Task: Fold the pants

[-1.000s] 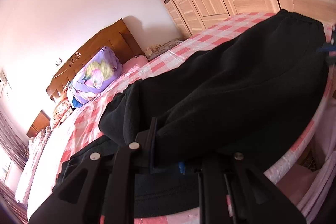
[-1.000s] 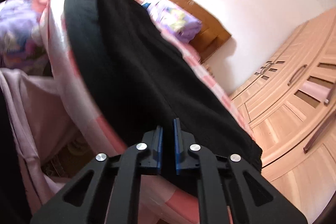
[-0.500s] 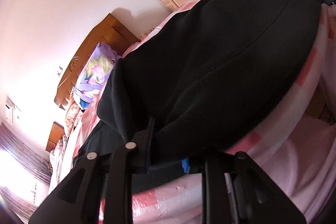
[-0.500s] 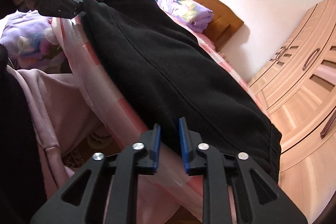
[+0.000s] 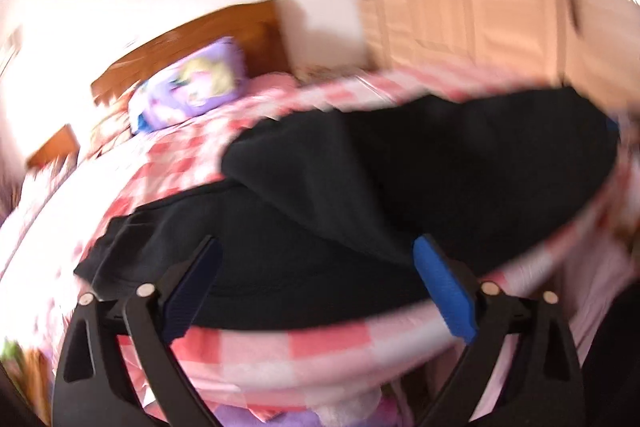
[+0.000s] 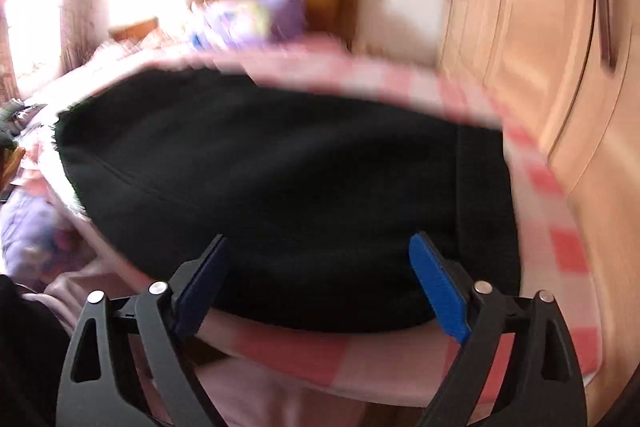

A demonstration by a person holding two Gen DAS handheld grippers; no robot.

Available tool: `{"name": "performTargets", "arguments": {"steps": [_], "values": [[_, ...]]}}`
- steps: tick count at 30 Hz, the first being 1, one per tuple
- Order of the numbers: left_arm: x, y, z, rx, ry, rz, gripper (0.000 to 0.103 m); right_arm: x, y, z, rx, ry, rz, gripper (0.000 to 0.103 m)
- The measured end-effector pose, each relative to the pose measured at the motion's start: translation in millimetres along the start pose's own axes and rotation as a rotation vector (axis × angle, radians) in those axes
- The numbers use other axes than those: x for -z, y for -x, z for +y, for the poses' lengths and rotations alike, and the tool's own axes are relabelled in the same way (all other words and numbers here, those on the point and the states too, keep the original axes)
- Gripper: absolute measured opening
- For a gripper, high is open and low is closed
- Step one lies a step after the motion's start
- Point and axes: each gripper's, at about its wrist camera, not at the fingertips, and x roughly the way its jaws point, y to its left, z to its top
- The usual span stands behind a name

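Note:
Black pants [image 5: 400,187] lie on the pink checked bed [image 5: 320,343], one layer folded over the other near the bed's front edge. My left gripper [image 5: 316,287] is open and empty, its blue pads just in front of the pants' near edge. In the right wrist view the pants [image 6: 280,179] fill the middle, waistband to the right. My right gripper [image 6: 320,283] is open and empty at their near edge. Both views are motion-blurred.
A wooden headboard [image 5: 192,39] and a purple pillow [image 5: 188,87] stand at the bed's far end. A wooden wardrobe [image 6: 552,47] lines the right side. The bed sheet hangs over the front edge [image 6: 320,387].
Both grippers have opened and let go of the pants, which now lie on the bed. Both cameras have swung level toward the headboard.

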Motion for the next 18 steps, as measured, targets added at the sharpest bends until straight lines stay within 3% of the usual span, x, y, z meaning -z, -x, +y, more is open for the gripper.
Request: {"name": "performTargets", "arguments": {"steps": [3, 4, 8, 12, 16, 18], "values": [[-34, -5, 16, -0.045, 0.049, -0.025, 0.102, -14, 8, 14, 0.019, 0.018, -0.041, 0.087], [-53, -11, 18, -0.055, 0.050, -0.025, 0.102, -25, 18, 21, 0.008, 0.028, -0.103, 0.087], [-133, -70, 4, -0.047, 0.000, 0.057, 0.102, -63, 29, 40, -0.059, 0.064, -0.217, 0.089], [-195, -200, -27, -0.039, -0.090, 0.352, 0.102, -89, 4, 58, -0.046, 0.104, -0.204, 0.089], [-187, -273, -56, -0.020, -0.282, 0.617, 0.097, -86, -13, 70, -0.100, 0.087, -0.177, 0.089], [-172, -294, -61, -0.026, -0.347, 0.710, 0.089, -81, -20, 73, -0.109, 0.086, -0.158, 0.089]]}}
